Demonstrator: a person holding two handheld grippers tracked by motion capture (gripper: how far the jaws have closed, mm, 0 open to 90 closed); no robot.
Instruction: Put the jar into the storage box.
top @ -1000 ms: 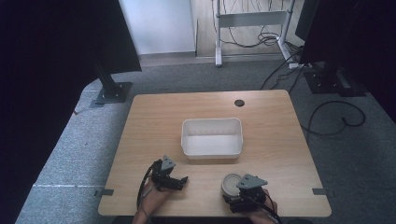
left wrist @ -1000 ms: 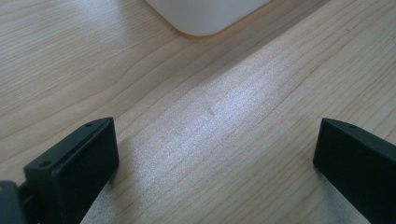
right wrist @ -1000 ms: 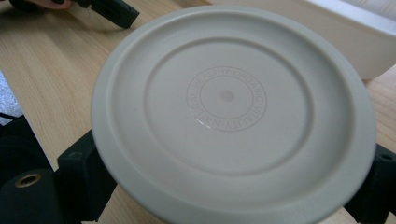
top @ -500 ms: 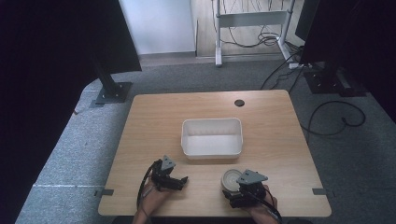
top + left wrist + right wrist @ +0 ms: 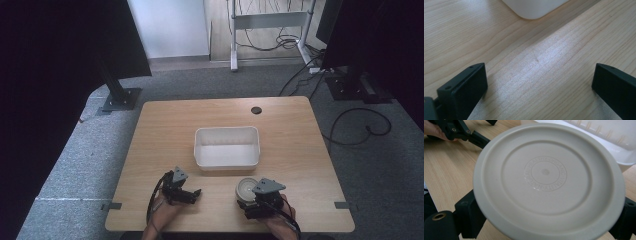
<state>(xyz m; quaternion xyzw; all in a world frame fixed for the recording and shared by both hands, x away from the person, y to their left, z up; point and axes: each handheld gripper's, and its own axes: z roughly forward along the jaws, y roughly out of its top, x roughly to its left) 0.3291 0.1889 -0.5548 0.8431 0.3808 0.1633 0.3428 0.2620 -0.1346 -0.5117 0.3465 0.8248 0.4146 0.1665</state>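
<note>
While I am watching the right gripper view, my right tongs [image 5: 549,220] are gripping a round cream plate [image 5: 549,180], one jaw against each side of its rim. It is looking matte and smooth, with a raised outer lip, a shallow inner ring and a small circle of embossed lettering at the centre. From above, the plate [image 5: 247,188] is sitting low over the counter [image 5: 165,125], just in front of the white tub [image 5: 227,147]. My left tongs [image 5: 539,82] are hanging released, jaws spread wide over bare wood.
</note>
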